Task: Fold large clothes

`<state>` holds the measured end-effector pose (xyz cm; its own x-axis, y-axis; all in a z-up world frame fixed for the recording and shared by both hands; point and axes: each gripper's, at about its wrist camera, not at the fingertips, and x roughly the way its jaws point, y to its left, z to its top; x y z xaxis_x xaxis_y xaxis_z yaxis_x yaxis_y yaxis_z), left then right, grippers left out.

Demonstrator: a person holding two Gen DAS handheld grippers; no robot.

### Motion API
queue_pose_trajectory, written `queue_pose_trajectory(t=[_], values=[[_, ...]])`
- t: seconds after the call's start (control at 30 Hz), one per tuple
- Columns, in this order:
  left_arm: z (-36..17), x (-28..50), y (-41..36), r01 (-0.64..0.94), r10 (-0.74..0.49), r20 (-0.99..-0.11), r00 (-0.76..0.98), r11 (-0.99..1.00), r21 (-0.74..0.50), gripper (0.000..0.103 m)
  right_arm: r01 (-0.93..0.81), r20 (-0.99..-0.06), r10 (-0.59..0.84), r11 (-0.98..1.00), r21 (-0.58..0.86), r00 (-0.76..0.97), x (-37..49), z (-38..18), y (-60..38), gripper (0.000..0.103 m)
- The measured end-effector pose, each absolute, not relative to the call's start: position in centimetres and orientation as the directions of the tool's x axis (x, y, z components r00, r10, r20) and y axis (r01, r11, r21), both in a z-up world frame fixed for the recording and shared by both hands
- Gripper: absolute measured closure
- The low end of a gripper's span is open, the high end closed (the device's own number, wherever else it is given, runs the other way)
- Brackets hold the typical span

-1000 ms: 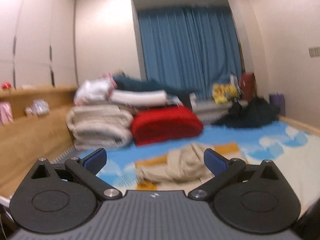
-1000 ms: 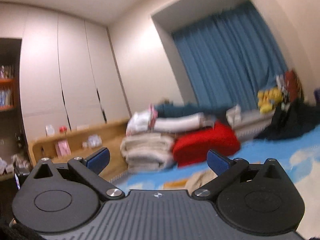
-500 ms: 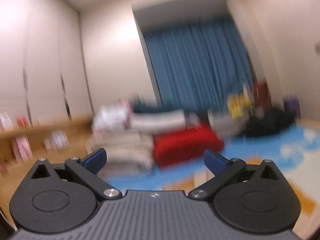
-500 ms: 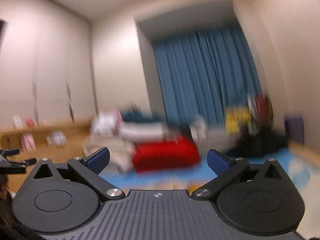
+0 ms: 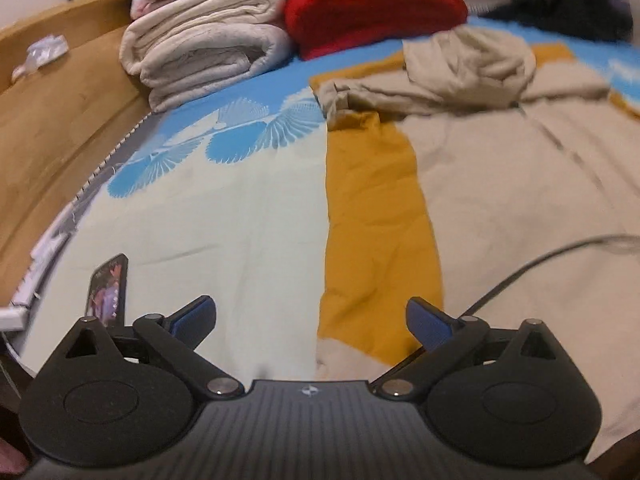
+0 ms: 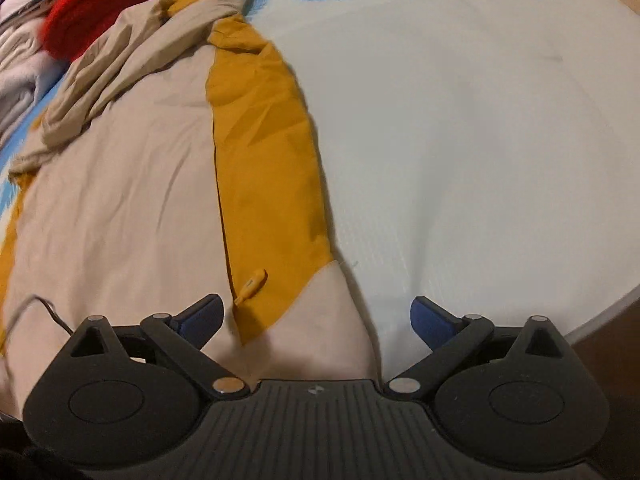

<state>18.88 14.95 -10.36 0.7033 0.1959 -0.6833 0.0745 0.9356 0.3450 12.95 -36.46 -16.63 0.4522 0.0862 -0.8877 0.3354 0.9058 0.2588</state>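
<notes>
A large beige garment with mustard-yellow side panels (image 5: pixel 500 168) (image 6: pixel 120 184) lies spread flat on the bed. Its hood or sleeves are bunched at the far end (image 5: pixel 468 60). In the left wrist view my left gripper (image 5: pixel 311 318) hovers open over the garment's near left hem, above the yellow panel (image 5: pixel 376 216). My right gripper (image 6: pixel 316 316) is open above the near right hem corner, where a small yellow zipper pull (image 6: pixel 251 284) lies on the yellow panel (image 6: pixel 260 152). Neither gripper holds anything.
The bed sheet (image 5: pixel 224 216) (image 6: pixel 460 140) is pale with blue fan prints. Folded white blankets (image 5: pixel 208 40) and a red blanket (image 5: pixel 372 4) are stacked at the far end. A phone (image 5: pixel 109 288) lies near the left edge by the wooden bed frame (image 5: pixel 52 112). A dark cable (image 5: pixel 540 264) crosses the garment.
Both grippers have tilted down from looking across the room to looking closely at the garment's near hem on the bed. Both stay open.
</notes>
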Motion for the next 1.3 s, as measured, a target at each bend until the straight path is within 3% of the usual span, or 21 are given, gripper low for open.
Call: queue_pose_trajectory(t=[0.07,0.23,0.33,0.43,0.53,0.7,0.87,0.93,1.03,1.3], values=[[-9.3,17.8,15.3,0.072,0.173,-0.662,0.729,0.943,0.326,0.002,0.273,-0.88,0.067,0.937,0.217,0.471,12.0,-16.0,-35.1,0.004],[-0.8,15.9,15.4,0.03,0.058,-0.648,0.759,0.992,0.124,0.002,0.107,-0.824,0.209,0.945,0.308,0.527,12.0,-12.3,-31.5,0.003],[8.5,11.4,14.4,0.044,-0.002,-0.561,0.828,0.997,0.062,0.0,0.042,-0.799,0.224,0.954,0.296,0.559,13.6,-10.1,-29.7,0.003],[17.7,5.1,13.5,0.08,-0.031,-0.433,0.901,0.992,0.095,0.0,0.017,-0.745,0.264,0.938,0.347,0.613,12.8,-6.0,-30.0,0.004],[24.5,0.2,13.4,0.048,-0.009,-0.332,0.943,0.993,0.108,0.0,-0.05,-0.631,0.3,0.922,0.383,0.715,8.7,0.6,-31.6,0.004],[31.3,-3.9,13.5,0.049,-0.049,-0.263,0.963,0.999,-0.009,0.0,-0.125,-0.402,0.291,0.913,0.389,0.868,0.9,12.0,-34.4,0.004],[34.8,-6.5,12.4,0.072,-0.071,-0.177,0.982,0.997,-0.002,0.0,-0.146,-0.116,0.182,0.953,0.267,0.976,-7.2,21.1,-36.0,0.001],[33.5,-5.8,11.9,0.082,-0.08,-0.187,0.979,0.997,0.004,0.0,-0.137,-0.063,0.156,0.962,0.236,0.986,-8.3,21.7,-36.3,0.001],[28.6,-2.4,11.6,0.115,-0.119,-0.288,0.95,0.993,-0.033,0.0,-0.13,-0.13,0.172,0.95,0.284,0.976,-6.8,19.1,-37.1,0.001],[6.0,10.7,11.0,0.123,-0.018,-0.51,0.86,0.977,0.172,0.0,0.065,-0.599,0.158,0.941,0.332,0.785,6.9,1.1,-37.3,0.001]])
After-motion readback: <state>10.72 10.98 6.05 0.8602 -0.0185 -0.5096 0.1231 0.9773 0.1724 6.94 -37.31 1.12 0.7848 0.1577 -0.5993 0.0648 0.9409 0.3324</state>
